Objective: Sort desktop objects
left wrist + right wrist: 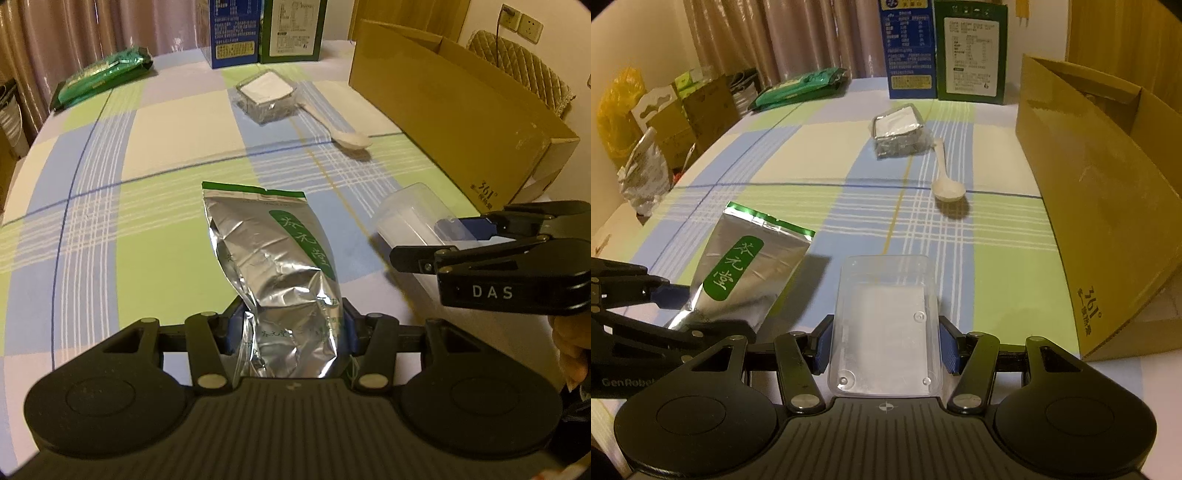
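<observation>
A person's two handheld grippers work over a checked tablecloth (155,147): the left gripper (291,332) pinches the lower end of a crinkled silver foil pouch (273,254), its blue pads pressed into both side edges, while the right gripper (886,347) clamps a clear plastic container (886,317) across its short sides. The pouch juts forward from the left claw, its sealed top pointing at the far table; the container sits squarely between the right claw's pads, its open mouth facing away. The foil looks light, soft and easily creased, and probably slippery, so a hold low across the filled body seems safer than the thin seal. The container appears light, thin-walled and likely to flex or pop free if squeezed hard near the rim. Beyond lie a white spoon (947,184), a foil-wrapped block (899,134), a green packet (105,75), two upright cartons (945,51) and an open cardboard box (1097,206), the probable destination
</observation>
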Demonstrator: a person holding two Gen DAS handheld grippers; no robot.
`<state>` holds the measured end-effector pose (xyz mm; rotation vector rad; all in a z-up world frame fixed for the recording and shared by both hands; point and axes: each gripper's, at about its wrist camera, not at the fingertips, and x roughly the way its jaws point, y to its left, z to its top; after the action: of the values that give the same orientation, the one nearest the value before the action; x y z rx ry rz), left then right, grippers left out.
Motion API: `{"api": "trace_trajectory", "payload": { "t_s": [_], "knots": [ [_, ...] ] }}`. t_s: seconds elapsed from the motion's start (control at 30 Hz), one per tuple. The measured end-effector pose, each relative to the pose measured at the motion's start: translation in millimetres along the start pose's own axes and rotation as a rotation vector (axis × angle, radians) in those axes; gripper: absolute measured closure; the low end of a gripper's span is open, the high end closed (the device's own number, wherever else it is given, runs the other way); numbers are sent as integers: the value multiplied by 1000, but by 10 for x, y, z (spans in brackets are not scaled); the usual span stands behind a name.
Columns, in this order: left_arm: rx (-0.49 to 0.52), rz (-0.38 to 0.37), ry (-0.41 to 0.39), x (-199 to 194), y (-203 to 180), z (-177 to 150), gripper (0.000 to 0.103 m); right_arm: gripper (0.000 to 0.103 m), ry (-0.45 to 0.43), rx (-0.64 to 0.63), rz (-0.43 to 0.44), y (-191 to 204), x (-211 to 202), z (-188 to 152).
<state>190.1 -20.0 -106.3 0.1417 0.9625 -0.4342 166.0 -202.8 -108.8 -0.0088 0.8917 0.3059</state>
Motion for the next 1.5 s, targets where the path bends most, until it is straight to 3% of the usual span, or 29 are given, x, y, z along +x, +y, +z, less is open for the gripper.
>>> {"api": "trace_trajectory", "payload": {
  "t_s": [0.3, 0.83, 1.17, 1.5],
  "knots": [
    [-30, -2, -68, -248, -212, 109, 58, 50, -65, 22, -37, -23, -355, 37],
    [-15, -25, -193, -975, -823, 384, 58, 50, -233, 90, -95, -341, -1444, 314],
    [33, -104, -217, -1001, -1375, 682, 58, 50, -290, 140, -167, -839, -1859, 353],
    [75, -151, -213, -797, -1896, 1080, 58, 50, -304, 161, -212, -1324, -1979, 361]
  ]
}}
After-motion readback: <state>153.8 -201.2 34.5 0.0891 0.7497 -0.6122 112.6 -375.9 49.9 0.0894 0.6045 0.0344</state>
